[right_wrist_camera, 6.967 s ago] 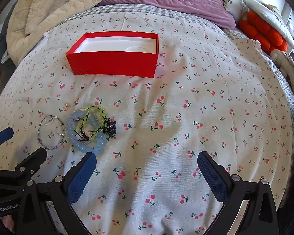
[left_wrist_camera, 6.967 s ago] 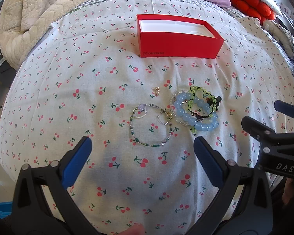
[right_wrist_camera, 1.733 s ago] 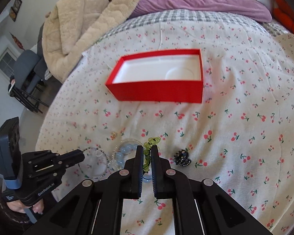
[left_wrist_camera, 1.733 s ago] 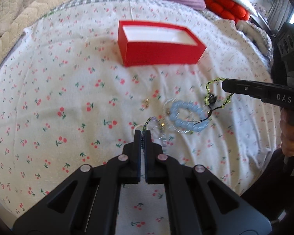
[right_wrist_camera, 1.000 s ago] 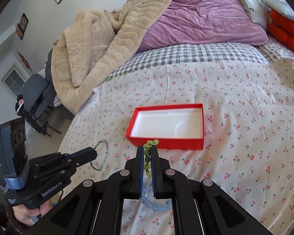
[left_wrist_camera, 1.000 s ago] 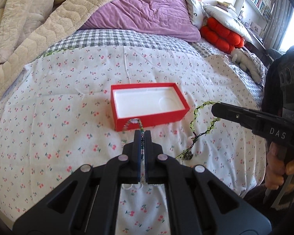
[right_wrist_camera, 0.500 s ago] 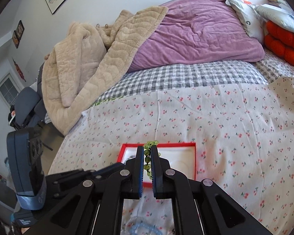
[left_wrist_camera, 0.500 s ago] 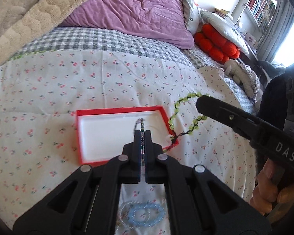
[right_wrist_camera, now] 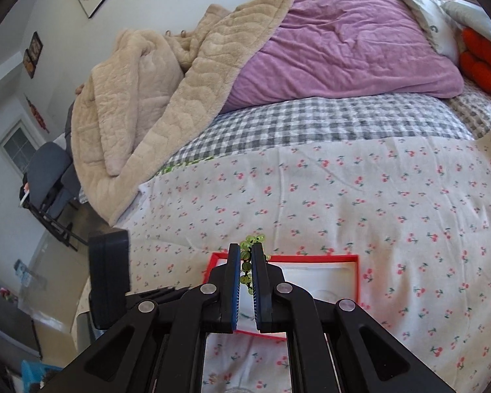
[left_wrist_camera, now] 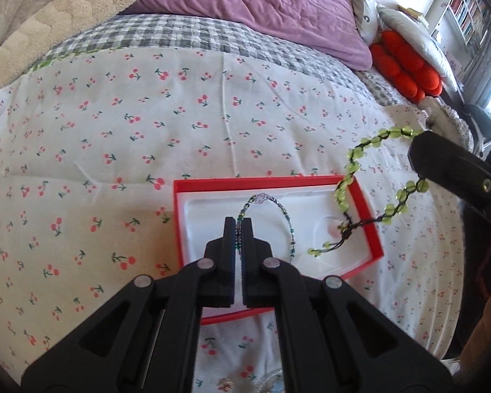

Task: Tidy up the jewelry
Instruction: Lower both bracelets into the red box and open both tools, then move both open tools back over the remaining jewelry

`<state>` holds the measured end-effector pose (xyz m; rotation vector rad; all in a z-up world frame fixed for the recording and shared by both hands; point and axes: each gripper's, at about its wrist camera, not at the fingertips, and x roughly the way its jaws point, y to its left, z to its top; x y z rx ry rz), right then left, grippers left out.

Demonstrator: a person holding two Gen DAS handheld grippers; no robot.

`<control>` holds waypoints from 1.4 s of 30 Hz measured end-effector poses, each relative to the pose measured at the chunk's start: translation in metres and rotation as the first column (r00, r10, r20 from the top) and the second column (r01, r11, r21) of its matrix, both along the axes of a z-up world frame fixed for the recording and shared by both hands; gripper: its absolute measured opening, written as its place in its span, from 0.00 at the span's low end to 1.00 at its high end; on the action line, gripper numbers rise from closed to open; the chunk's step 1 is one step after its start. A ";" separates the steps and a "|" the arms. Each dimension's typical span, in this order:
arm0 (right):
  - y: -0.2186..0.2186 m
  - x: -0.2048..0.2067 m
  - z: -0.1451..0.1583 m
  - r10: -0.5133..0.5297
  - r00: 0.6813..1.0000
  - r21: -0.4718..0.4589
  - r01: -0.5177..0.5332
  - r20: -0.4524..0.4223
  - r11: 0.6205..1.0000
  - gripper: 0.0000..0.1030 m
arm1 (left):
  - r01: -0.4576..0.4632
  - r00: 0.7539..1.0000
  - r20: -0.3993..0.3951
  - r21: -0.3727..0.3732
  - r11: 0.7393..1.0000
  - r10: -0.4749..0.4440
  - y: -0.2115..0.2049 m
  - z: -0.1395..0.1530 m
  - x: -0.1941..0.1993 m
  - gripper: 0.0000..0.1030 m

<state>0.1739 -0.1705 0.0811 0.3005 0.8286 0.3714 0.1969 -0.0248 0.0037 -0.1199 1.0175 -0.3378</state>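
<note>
Covering most of both views: bed (left_wrist_camera: 212,114), spread with a thin white cotton sheet (right_wrist_camera: 392,196) printed with small red cherries, faintly creased; beyond it a grey-and-white checked cover (right_wrist_camera: 311,121), a rumpled purple duvet (right_wrist_camera: 343,42) and a thick beige quilted blanket (right_wrist_camera: 140,98) with wavy stitching, heaped at the far left. Orange segmented cushion (left_wrist_camera: 406,65) and pale pillows at the far right.

Lying flat on the cherry sheet: shallow rectangular red box (left_wrist_camera: 179,229), cardboard, with a moulded white insert bearing a round recess toward its right end.

Angled steeply down over the box: left hand-held gripper (left_wrist_camera: 239,226), black plastic arms with round metal rivets, jaws clenched on a thin beaded bracelet (left_wrist_camera: 286,219). Tiny green, blue and clear beads on that bracelet, one larger pale faceted bead at the top, the loop standing out past the fingertips above the white insert; touching the insert or not, cannot tell.

Reaching in from the right in the left wrist view: right hand-held gripper (right_wrist_camera: 246,255), sloping less steeply, blue ribbed pads pinched on a green bead bracelet (left_wrist_camera: 353,163). Round translucent lime beads knotted on dark cord, the loop hanging from the tips across the box's right wall, the knotted tail ends trailing down over the round recess.

Peeking out at the bottom edge, on the sheet nearer than the box: part of a pale blue bead bracelet (left_wrist_camera: 275,384) and a small gold-coloured trinket (left_wrist_camera: 226,383), both mostly hidden.
</note>
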 end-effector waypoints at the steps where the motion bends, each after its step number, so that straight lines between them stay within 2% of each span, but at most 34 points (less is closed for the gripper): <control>1: 0.003 0.000 0.000 0.009 1.000 0.000 -0.009 0.000 1.000 0.06 | 0.000 1.000 0.008 0.016 1.000 0.000 -0.001 0.001 -0.001 0.03; 4: 0.008 0.001 -0.006 0.026 1.000 -0.019 -0.026 -0.002 0.999 0.06 | -0.006 1.000 0.014 0.037 0.999 0.005 0.000 0.001 -0.001 0.03; 9: -0.005 0.008 -0.030 -0.025 0.998 -0.143 0.017 -0.053 0.990 0.06 | -0.004 1.000 0.022 0.063 0.998 0.003 0.003 0.002 -0.004 0.03; 14: -0.015 0.012 -0.043 -0.047 0.994 -0.210 0.026 -0.094 0.977 0.08 | 0.013 0.999 0.040 0.091 0.996 -0.016 -0.003 0.006 -0.008 0.03; 17: -0.018 0.014 -0.047 -0.055 0.991 -0.220 0.028 -0.118 0.975 0.15 | 0.019 0.999 0.039 0.101 0.995 -0.023 -0.006 0.009 -0.010 0.04; 19: -0.021 0.014 -0.048 -0.064 0.989 -0.233 0.032 -0.132 0.972 0.22 | 0.022 0.999 0.040 0.112 0.993 -0.026 -0.006 0.011 -0.013 0.15; 21: -0.024 0.012 -0.048 -0.070 0.989 -0.246 0.035 -0.134 0.969 0.38 | 0.022 0.999 0.043 0.115 0.993 -0.027 -0.005 0.013 -0.015 0.27; 22: -0.025 0.012 -0.047 -0.072 0.989 -0.249 0.037 -0.131 0.968 0.58 | 0.020 0.998 0.049 0.120 0.993 -0.026 -0.004 0.015 -0.018 0.33; 23: -0.026 0.009 -0.045 -0.075 0.990 -0.248 0.043 -0.118 0.968 0.64 | 0.018 0.998 0.054 0.124 0.992 -0.025 -0.002 0.017 -0.021 0.36; 28: -0.030 -0.007 -0.031 -0.058 0.995 -0.252 0.034 -0.087 0.967 0.64 | 0.014 0.997 0.070 0.145 0.989 -0.025 0.006 0.025 -0.035 0.60; 33: -0.028 -0.028 -0.026 -0.026 0.997 -0.304 0.003 -0.070 0.953 0.76 | 0.020 0.998 0.054 0.203 0.979 -0.032 0.015 0.026 -0.051 0.80; 42: -0.020 -0.071 -0.034 0.054 0.995 -0.381 -0.081 -0.080 0.921 0.79 | 0.066 0.997 0.013 0.292 0.954 -0.073 0.033 0.017 -0.089 0.81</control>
